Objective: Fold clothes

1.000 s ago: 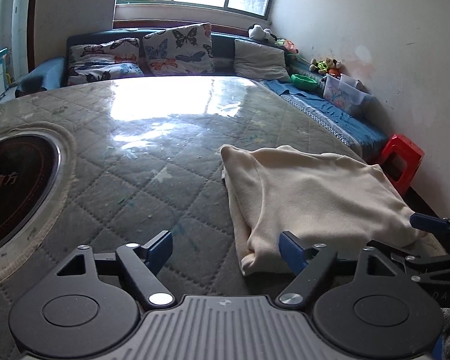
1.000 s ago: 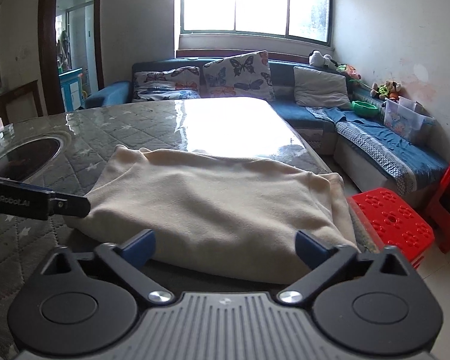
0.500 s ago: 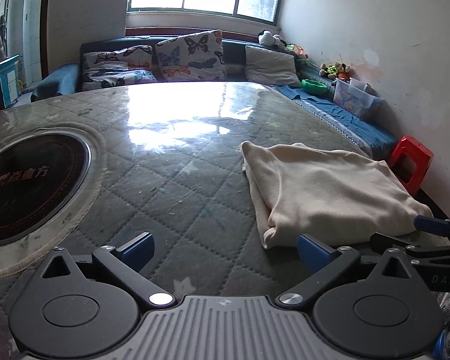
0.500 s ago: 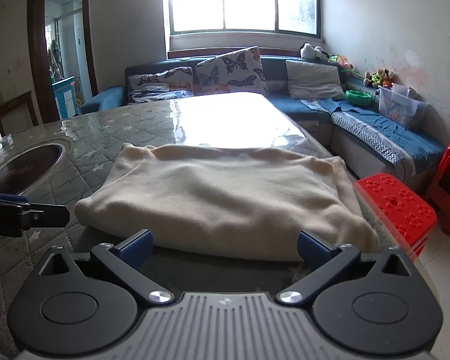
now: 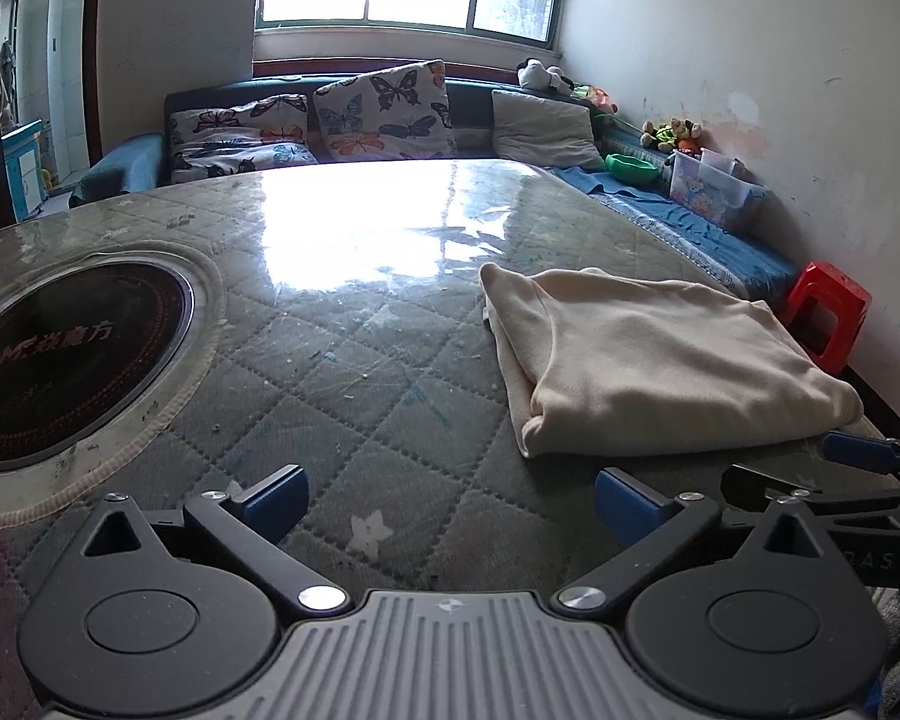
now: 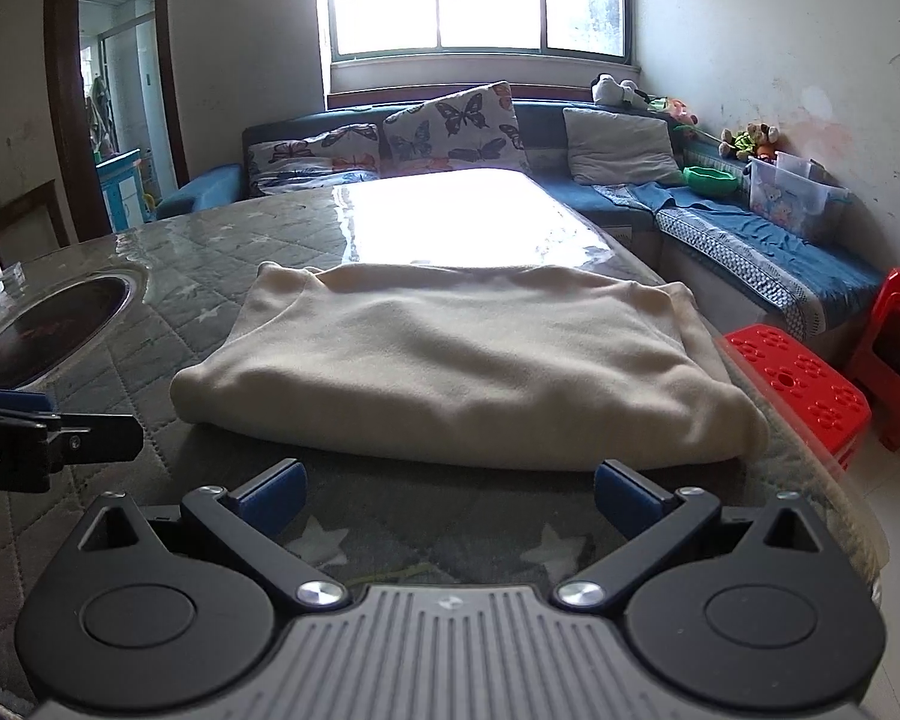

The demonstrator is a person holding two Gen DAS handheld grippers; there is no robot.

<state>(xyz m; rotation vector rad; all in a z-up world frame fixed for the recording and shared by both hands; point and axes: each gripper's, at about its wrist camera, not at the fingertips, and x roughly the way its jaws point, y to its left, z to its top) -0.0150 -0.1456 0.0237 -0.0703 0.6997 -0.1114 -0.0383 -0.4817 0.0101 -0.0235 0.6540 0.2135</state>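
Nearest, the left hand-held gripper (image 5: 450,495) and right hand-held gripper (image 6: 450,492) both stand released, blue pads spread over the quilted, star-printed grey surface (image 5: 342,372) under clear film. Just beyond lies the folded cream fleece garment (image 6: 450,360) — soft, rounded edges. Far left, a round black inset cooktop (image 5: 60,354) bears Chinese lettering.

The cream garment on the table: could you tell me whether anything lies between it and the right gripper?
Nothing visible does. The right gripper is open, with only bare quilted table cover between it and the folded cream garment. The left gripper sits off to the side, clear of that path.
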